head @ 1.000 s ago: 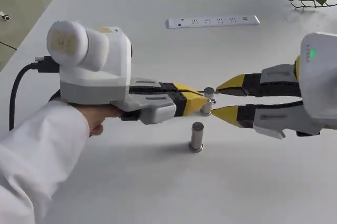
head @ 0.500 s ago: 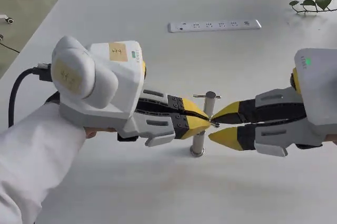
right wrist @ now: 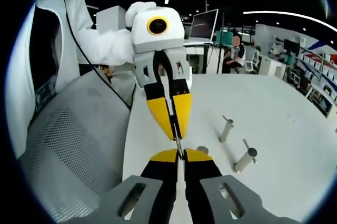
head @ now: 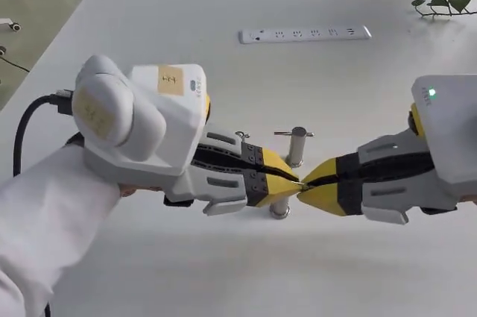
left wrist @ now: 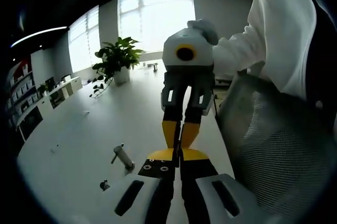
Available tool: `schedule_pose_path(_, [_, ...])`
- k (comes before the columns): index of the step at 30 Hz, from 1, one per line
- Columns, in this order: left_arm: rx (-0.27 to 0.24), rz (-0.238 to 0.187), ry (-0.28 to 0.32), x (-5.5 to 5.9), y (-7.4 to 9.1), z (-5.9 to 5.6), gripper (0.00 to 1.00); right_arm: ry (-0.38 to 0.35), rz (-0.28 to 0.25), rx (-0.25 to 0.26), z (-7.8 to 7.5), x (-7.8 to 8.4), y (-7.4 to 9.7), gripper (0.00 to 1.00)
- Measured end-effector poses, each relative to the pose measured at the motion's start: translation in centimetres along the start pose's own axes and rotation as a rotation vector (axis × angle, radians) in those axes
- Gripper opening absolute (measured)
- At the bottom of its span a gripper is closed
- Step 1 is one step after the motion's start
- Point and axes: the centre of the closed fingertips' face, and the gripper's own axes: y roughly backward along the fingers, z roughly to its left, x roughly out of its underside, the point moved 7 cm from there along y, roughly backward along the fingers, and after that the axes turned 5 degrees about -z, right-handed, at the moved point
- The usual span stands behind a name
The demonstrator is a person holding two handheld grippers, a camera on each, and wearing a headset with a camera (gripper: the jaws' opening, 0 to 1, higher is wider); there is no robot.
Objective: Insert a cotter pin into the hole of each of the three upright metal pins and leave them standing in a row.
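Observation:
My left gripper (head: 297,180) and right gripper (head: 307,189) meet tip to tip above the table, both shut on a thin cotter pin (right wrist: 179,145) that runs between their yellow tips. Directly below them stands an upright metal pin (head: 279,211); its base and, in the right gripper view, its round top (right wrist: 201,150) are visible. Just behind stands a second pin (head: 297,145) with a cotter pin through its head. A third pin's top (head: 240,136) peeks out behind the left gripper. The right gripper view has two pinned uprights (right wrist: 226,128) (right wrist: 245,159).
A white power strip (head: 304,33) lies at the back of the white table (head: 186,272), with plant leaves (head: 443,0) at the back right corner. The table's left edge drops to the floor. A mesh chair back (right wrist: 79,145) and a person's white sleeve (head: 45,220) are close by.
Both grippers have come nearer, from the far pin to above the near pin. The right gripper's jaws, open before, have closed on the cotter pin that the left gripper holds.

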Motion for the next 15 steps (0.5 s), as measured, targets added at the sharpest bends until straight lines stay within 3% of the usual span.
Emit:
schedule_pose_path(7, [0.019,0.027,0.007,0.69,-0.38,-0.17,0.01,0.028,0.026,-0.019,0.52,-0.23,0.23,0.0])
schedule_pose_path(8, [0.013,0.027,0.043,0.8,-0.52,-0.17,0.01,0.037,0.034,-0.016,0.49,-0.17,0.23,0.0])
schedule_pose_path(12, [-0.012,0.015,0.036,0.79,-0.6,0.06,0.02,0.035,0.033,-0.006,0.32,-0.08,0.29,0.0])
schedule_pose_path(14, [-0.026,0.001,0.035,0.79,-0.6,0.24,0.05,0.034,0.03,0.002,0.18,-0.07,0.31,0.0])
schedule_pose_path(15, [-0.032,-0.002,0.041,0.86,-0.65,0.33,0.12,0.032,0.029,0.008,0.08,-0.01,0.35,0.0])
